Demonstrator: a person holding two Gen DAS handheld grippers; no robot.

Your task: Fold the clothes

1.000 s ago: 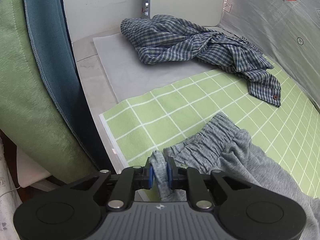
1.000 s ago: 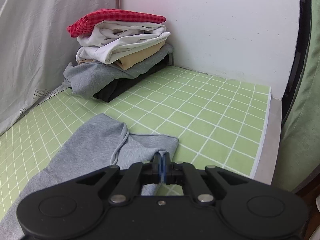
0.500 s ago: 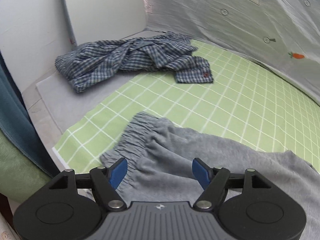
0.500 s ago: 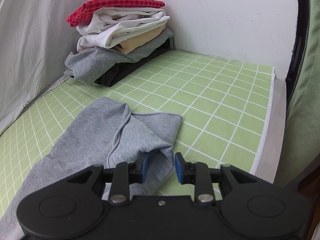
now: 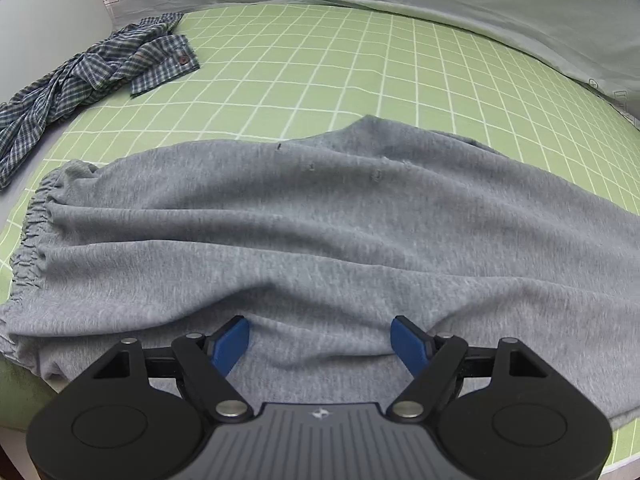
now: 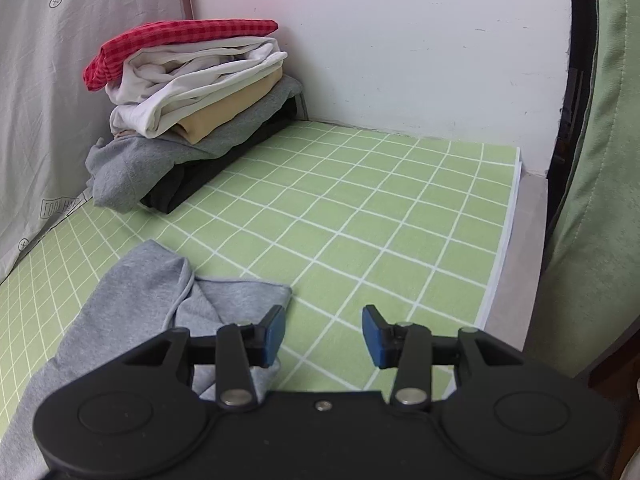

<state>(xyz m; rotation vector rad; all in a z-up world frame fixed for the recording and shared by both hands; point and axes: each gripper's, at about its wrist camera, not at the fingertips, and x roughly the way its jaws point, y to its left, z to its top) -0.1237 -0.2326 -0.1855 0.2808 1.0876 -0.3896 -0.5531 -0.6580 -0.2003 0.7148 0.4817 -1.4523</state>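
Observation:
Grey sweatpants (image 5: 320, 224) lie spread flat on the green checked mat (image 5: 320, 64), the elastic waistband (image 5: 30, 240) at the left. My left gripper (image 5: 320, 344) is open and empty, hovering over the near edge of the pants. In the right wrist view the pants' leg ends (image 6: 160, 300) lie crumpled at the lower left. My right gripper (image 6: 323, 334) is open and empty, just right of the leg hem, above the mat (image 6: 380, 240).
A crumpled blue plaid shirt (image 5: 88, 76) lies at the far left of the mat. A stack of folded clothes (image 6: 192, 112) with a red checked piece on top stands in the far corner by the white wall. A green curtain (image 6: 592, 200) hangs at the right.
Both grippers let go of the grey pants and opened. The left gripper swung right over the middle of the pants; the right gripper drew back slightly to the right of the hem.

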